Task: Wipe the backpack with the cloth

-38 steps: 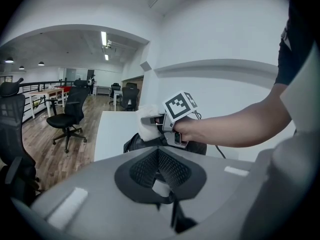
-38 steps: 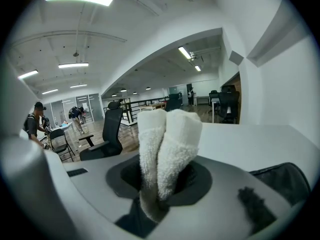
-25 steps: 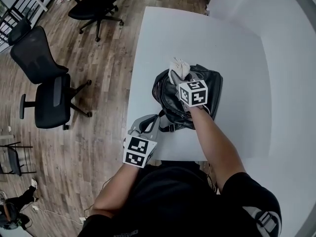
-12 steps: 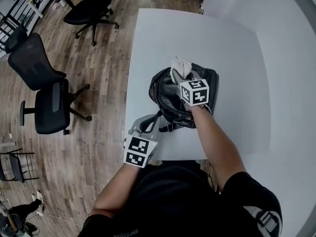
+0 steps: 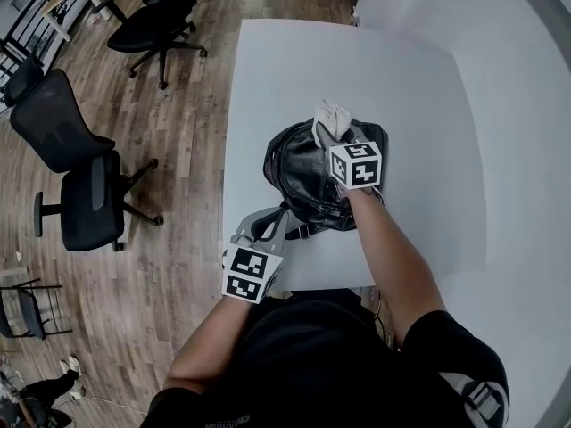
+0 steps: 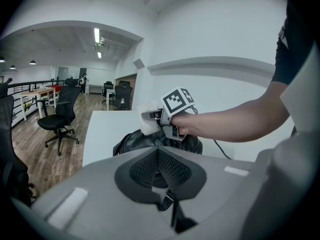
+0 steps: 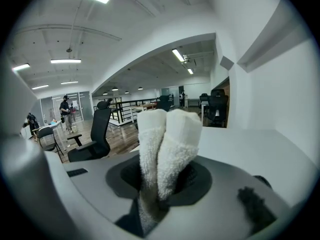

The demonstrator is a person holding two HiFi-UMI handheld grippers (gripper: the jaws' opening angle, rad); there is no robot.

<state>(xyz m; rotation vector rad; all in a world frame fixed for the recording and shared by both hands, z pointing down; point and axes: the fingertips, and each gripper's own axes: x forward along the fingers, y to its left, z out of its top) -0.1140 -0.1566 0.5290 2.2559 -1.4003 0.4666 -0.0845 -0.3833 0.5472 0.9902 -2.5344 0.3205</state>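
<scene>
Head view puts my right claw (image 5: 336, 135), clamped on the folded cloth (image 5: 332, 114), slightly farther along the backpack (image 5: 302, 172) than a second ago, with the cloth now at its far edge. I judge this stroke nearly spent. My left claw (image 5: 261, 232) stays closed on the strap (image 5: 287, 214), steadying the bag on the counter (image 5: 285, 69)

Left gripper (image 5: 264, 227): I hold it just off the near-left corner of the backpack (image 5: 308, 172), jaws pressed together on the black strap (image 6: 166, 200), left forearm (image 5: 210, 337) tucked close to my torso. Right gripper (image 5: 342, 141): over the backpack's far top edge, jaws clamped on the folded white cloth (image 7: 167, 149), right forearm (image 5: 388, 248) stretched straight out toward the backpack, marker cube uppermost.
</scene>
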